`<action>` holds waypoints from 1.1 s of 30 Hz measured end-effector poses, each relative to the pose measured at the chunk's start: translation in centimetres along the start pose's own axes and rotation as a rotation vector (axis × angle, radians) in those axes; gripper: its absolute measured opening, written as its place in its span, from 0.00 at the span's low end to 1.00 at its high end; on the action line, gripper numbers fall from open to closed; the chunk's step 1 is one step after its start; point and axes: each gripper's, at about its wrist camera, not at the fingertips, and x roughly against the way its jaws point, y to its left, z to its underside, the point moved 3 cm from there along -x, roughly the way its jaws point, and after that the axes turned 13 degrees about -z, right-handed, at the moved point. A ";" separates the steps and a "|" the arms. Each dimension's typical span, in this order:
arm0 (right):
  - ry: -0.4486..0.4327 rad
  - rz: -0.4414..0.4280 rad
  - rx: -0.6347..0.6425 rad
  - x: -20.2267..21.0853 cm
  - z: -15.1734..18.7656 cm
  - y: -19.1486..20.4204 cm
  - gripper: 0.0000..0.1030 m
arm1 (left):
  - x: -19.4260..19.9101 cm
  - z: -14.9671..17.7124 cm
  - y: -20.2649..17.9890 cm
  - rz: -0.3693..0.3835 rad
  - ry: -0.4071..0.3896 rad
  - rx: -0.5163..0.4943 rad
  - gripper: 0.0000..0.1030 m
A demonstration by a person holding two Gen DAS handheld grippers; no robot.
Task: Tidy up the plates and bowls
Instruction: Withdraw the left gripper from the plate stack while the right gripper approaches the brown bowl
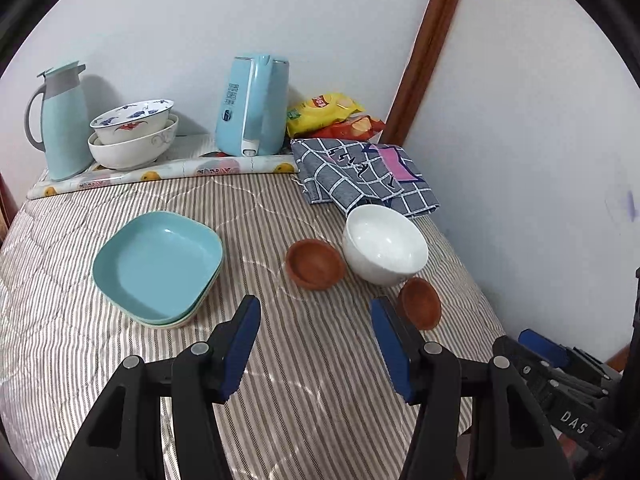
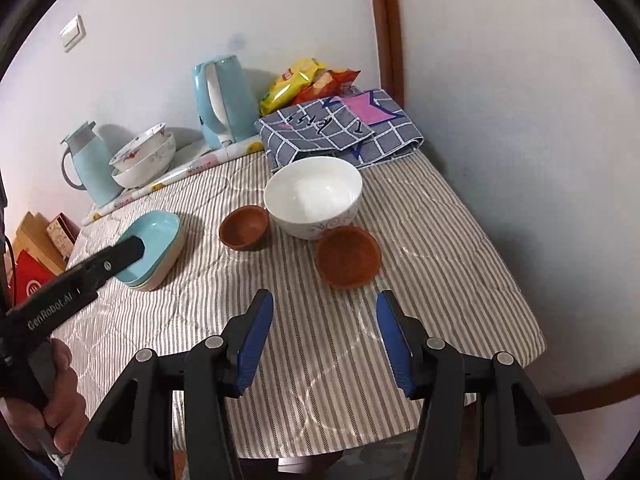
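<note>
On the striped tablecloth (image 1: pixel 320 380) lie stacked light-blue square plates (image 1: pixel 158 266) (image 2: pixel 154 246), a white bowl (image 1: pixel 384 244) (image 2: pixel 314 196) and two small brown bowls, one left of it (image 1: pixel 316 264) (image 2: pixel 244 226) and one nearer the front (image 1: pixel 420 303) (image 2: pixel 347 256). Two patterned bowls (image 1: pixel 134 132) (image 2: pixel 144 156) are stacked at the back left. My left gripper (image 1: pixel 316 312) hovers open above the cloth, between the plates and the brown bowls, holding nothing. My right gripper (image 2: pixel 324 304) is open too, just in front of the nearer brown bowl. In the right wrist view the left gripper's finger (image 2: pixel 120 254) overlaps the blue plates.
At the back stand a pale-blue thermos jug (image 1: pixel 64 120), a blue electric kettle (image 1: pixel 256 106), yellow and red snack bags (image 1: pixel 332 114) and a folded checked cloth (image 1: pixel 360 172). The wall runs close along the table's right edge. A hand (image 2: pixel 60 412) holds the left tool; boxes (image 2: pixel 36 252) lie beyond the table's left.
</note>
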 end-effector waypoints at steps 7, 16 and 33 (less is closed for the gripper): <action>0.002 -0.002 -0.003 0.1 0.4 0.6 0.52 | 0.2 0.6 1.1 -0.003 0.023 0.025 0.54; 0.023 0.005 0.036 -1.5 0.6 1.5 0.52 | -2.0 0.8 3.7 -0.022 0.060 0.099 0.54; 0.038 0.073 0.037 -6.6 -1.6 -3.4 0.46 | -8.9 -0.8 0.3 -0.007 0.125 0.059 0.54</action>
